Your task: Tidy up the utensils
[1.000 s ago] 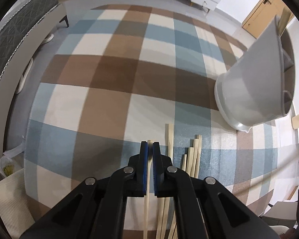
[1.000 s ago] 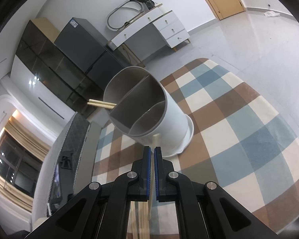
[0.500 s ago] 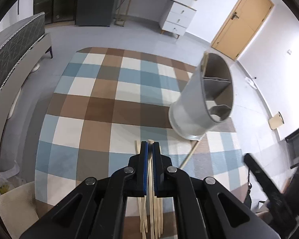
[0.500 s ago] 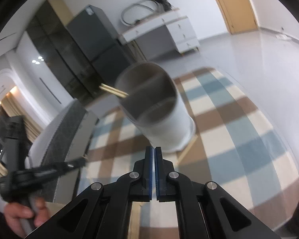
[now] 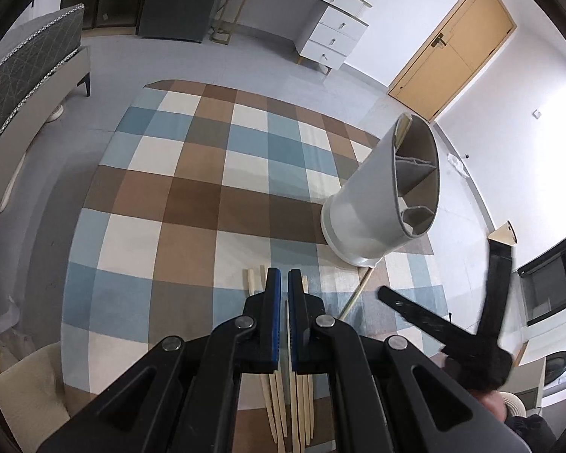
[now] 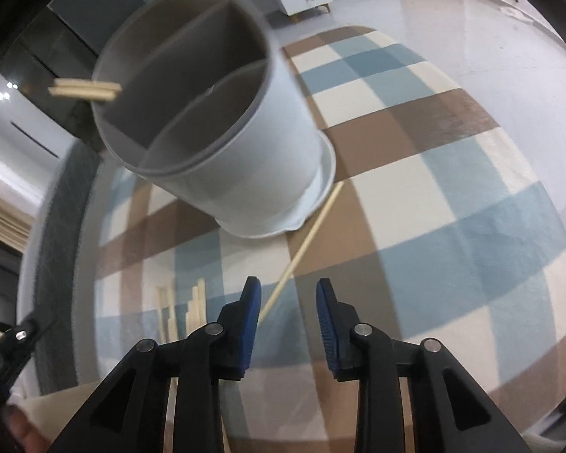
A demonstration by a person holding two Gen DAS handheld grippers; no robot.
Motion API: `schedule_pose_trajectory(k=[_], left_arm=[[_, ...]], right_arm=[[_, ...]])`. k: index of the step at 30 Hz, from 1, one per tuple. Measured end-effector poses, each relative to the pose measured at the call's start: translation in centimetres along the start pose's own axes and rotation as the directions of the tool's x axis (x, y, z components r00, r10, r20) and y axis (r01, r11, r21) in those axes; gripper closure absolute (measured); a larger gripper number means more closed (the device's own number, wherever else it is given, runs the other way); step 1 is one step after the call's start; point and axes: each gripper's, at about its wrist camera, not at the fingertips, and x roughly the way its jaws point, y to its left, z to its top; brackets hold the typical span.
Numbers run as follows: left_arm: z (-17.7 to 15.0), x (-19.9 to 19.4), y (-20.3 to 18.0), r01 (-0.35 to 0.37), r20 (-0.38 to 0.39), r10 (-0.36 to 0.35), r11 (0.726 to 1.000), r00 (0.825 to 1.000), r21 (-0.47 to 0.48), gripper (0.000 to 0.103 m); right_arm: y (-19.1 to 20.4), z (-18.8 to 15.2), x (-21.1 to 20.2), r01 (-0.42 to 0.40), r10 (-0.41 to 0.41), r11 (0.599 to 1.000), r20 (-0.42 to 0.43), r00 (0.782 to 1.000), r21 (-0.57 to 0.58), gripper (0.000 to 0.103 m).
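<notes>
A grey divided utensil holder (image 5: 381,196) stands on the checked cloth (image 5: 192,204), with chopstick ends (image 6: 85,90) poking from its far compartment. It also shows in the right wrist view (image 6: 215,113). Several wooden chopsticks (image 5: 279,400) lie on the cloth under my left gripper (image 5: 284,279), which is shut and empty above them. One single chopstick (image 6: 302,253) lies slanted against the holder's base. My right gripper (image 6: 287,290) is open and empty, just right of that chopstick's near end. The right gripper also shows in the left wrist view (image 5: 449,302).
A grey bed or sofa edge (image 5: 26,64) lies to the left. A white drawer desk (image 5: 320,19) and a wooden door (image 5: 452,49) stand at the back. A cream pad (image 5: 26,396) lies at the near left corner.
The left gripper has risen and pulled back, and no longer holds a chopstick. The right gripper has opened and dropped toward the single chopstick by the holder.
</notes>
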Motion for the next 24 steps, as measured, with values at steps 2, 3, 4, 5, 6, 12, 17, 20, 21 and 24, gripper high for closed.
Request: schedule_pose_trajectory(k=[2, 3, 4, 5, 6, 12, 17, 20, 21, 24], left_arm=[[0.2, 0.0, 0.8, 0.012, -0.011, -0.012, 0.999, 1.000, -0.037, 0.103], [0.3, 0.0, 1.2, 0.023, -0.016, -0.024, 0.998, 1.000, -0.056, 0.103], [0.4, 0.0, 1.6, 0.025, -0.020, -0.027, 0.997, 0.999, -0.077, 0.103], [0.5, 0.0, 1.8, 0.021, -0.024, -0.023, 0.996, 0.999, -0.086, 0.103], [0.5, 0.0, 2.1, 0.022, -0.026, -0.025, 0.995, 0.999, -0.097, 0.103], [0.9, -0.6, 3.5, 0.035, -0.028, -0.041, 0.984, 0.999, -0.174, 0.103], [0.8, -0.7, 3.4, 0.045, -0.047, -0.055, 0.982, 0.997, -0.185, 0.103], [0.8, -0.8, 3.4, 0.039, -0.049, -0.049, 0.982, 0.998, -0.187, 0.103], [0.9, -0.8, 3.4, 0.039, -0.050, -0.049, 0.981, 0.998, -0.190, 0.103], [0.8, -0.6, 3.6, 0.033, -0.063, -0.047, 0.979, 0.997, -0.201, 0.103]], right_arm=[[0.8, 0.1, 1.1, 0.046, -0.046, 0.999, -0.005, 0.999, 0.000, 0.072], [1.4, 0.0, 1.9, 0.083, -0.083, 0.997, -0.006, 0.997, -0.008, 0.072], [1.8, -0.1, 2.4, 0.108, -0.108, 0.994, -0.008, 0.994, -0.018, 0.072], [2.3, -0.3, 3.1, 0.144, -0.144, 0.989, -0.015, 0.989, -0.034, 0.071], [2.9, -0.7, 3.3, 0.182, -0.182, 0.981, 0.013, 0.983, -0.061, 0.072], [5.3, -2.9, 3.6, 0.276, -0.274, 0.926, 0.043, 0.961, -0.258, 0.092], [4.8, -5.5, 2.3, 0.201, -0.218, 0.908, -0.007, 0.976, -0.369, 0.096], [4.9, -7.7, 1.1, 0.111, -0.162, 0.885, -0.076, 0.984, -0.452, 0.100], [5.0, -8.5, 0.9, 0.094, -0.160, 0.869, -0.095, 0.983, -0.485, 0.099], [5.6, -10.5, 0.3, 0.061, -0.164, 0.821, -0.131, 0.978, -0.568, 0.099]])
